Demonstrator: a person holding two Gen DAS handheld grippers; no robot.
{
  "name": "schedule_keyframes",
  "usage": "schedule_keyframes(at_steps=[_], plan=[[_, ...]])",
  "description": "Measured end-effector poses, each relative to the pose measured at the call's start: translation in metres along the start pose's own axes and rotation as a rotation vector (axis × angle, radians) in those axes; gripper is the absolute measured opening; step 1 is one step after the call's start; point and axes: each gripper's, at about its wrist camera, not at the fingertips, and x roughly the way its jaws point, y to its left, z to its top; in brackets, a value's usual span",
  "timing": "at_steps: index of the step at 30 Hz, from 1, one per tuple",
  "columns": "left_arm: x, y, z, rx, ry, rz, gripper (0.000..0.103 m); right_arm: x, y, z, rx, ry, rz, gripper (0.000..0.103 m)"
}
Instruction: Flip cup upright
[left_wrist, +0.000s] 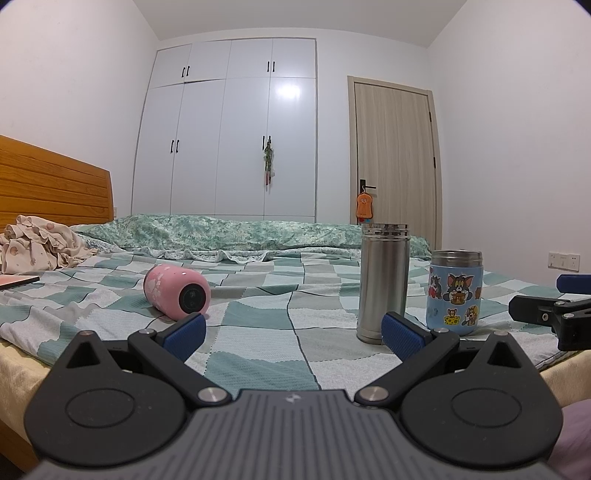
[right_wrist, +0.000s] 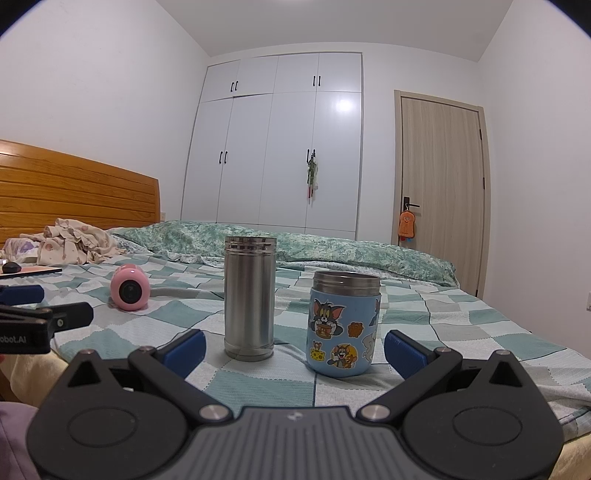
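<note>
A pink cup lies on its side on the checked bedsheet, its base facing me; it also shows in the right wrist view at the left. A tall steel cup and a short blue cartoon cup stand upright. My left gripper is open and empty, low over the near bed edge, the pink cup just beyond its left finger. My right gripper is open and empty, in front of the two upright cups.
A green quilt lies across the far side of the bed. Crumpled clothes and a flat tablet-like thing sit at the left by the wooden headboard. A wardrobe and door stand behind.
</note>
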Motion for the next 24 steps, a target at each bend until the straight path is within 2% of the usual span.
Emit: schedule_keyframes(at_steps=[20, 24], plan=[[-0.0002, 0.0000, 0.0003, -0.004, 0.001, 0.000, 0.103, -0.0014, 0.0004, 0.0004, -0.006, -0.007, -0.002, 0.103], [0.0020, 0.0040, 0.0030, -0.037, 0.026, -0.006, 0.103, 0.0002, 0.0056, 0.0028, -0.033, -0.011, 0.001, 0.103]])
